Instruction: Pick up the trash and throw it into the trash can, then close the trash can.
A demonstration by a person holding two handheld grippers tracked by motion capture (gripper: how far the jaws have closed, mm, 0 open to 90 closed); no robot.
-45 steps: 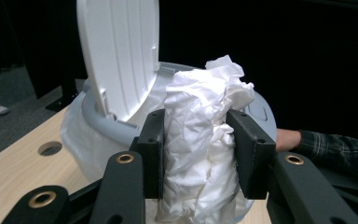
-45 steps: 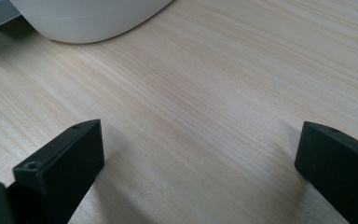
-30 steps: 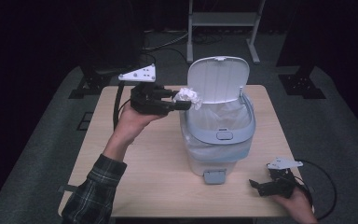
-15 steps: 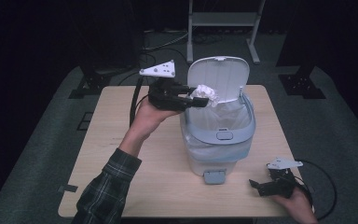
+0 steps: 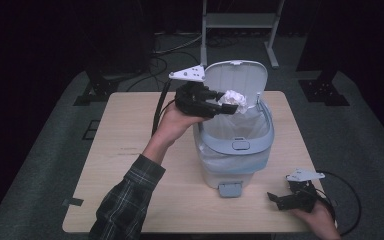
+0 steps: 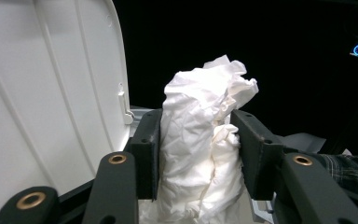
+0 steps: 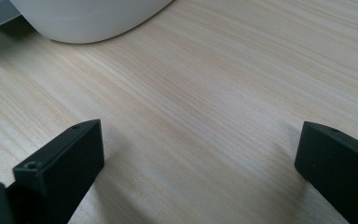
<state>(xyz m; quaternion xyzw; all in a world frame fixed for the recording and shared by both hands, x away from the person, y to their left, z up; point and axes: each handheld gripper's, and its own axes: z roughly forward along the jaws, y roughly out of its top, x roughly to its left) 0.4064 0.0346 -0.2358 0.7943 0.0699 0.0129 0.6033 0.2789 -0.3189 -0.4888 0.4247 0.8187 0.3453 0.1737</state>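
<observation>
**A:** Where's the crumpled white paper wad [image 5: 234, 98] now?

**B:** Over the mouth of the white plastic pedal bin [image 5: 235, 150], just in front of its raised lid [image 5: 237, 80]. My left fingers [image 6: 200, 154] have it between them, one pad on each side. They've just been opening, so the hold looks to be easing, though both pads touch the paper.

**A:** Why hold it there?

**B:** So it falls straight into the clear liner bag [image 5: 240, 120] rather than onto the rim. I'd judge the drop is starting.

**A:** And your other hand?

**B:** My right fingers [image 7: 200, 177] are spread wide with nothing in them, resting low on the pale wooden surface [image 5: 130, 160] in front of the bin and to its right, out of the way. The bin's foot pedal [image 5: 230, 189] is between them and the bin's front.

**A:** The room?

**B:** Dark. Beyond the bin there's a grey metal stand [image 5: 240, 22] and cables on the floor.
</observation>
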